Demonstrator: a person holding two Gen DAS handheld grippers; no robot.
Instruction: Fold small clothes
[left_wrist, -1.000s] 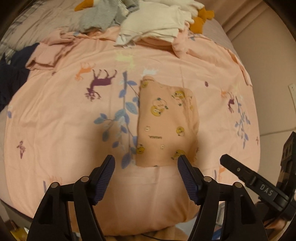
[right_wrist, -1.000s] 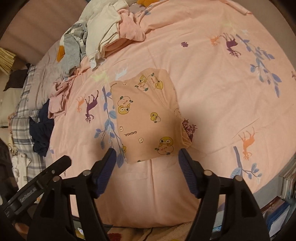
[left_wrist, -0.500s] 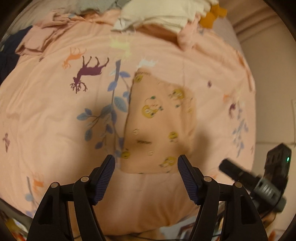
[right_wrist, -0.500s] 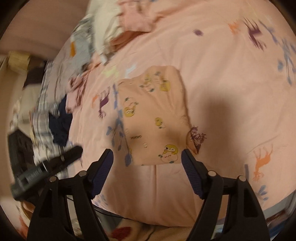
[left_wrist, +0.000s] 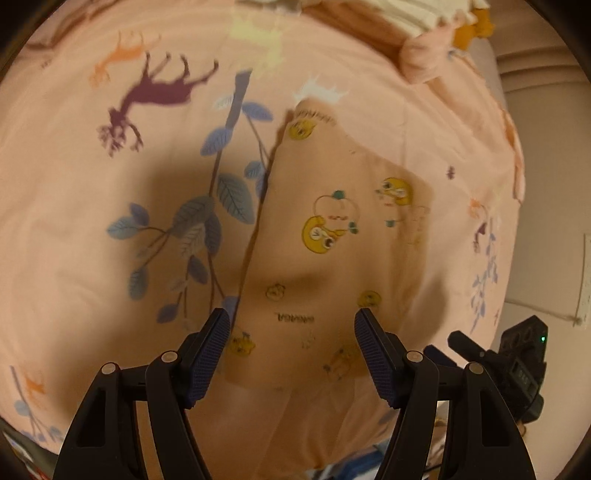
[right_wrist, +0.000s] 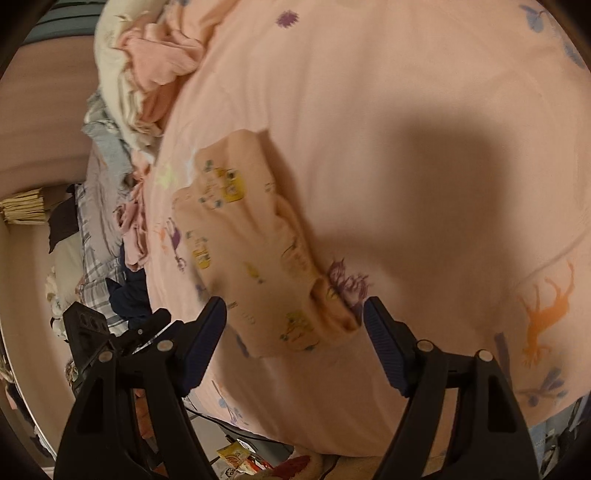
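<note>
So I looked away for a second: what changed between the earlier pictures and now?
Both claws came down toward the near edge of the folded peach garment. The left claw stayed open, nothing gripped; the right claw widened slightly, nothing gripped either. The garment stayed folded on the pink bedsheet, and the clothes pile was untouched.

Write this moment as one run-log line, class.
stage: approach | left tongs: open, empty | right tongs: open, empty | folded garment: flat on bedspread | near edge between tongs

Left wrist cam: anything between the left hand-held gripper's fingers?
Only the near end of the folded peach garment lying on the bedsheet; the left hand-held gripper is open, not pressing it.
</note>
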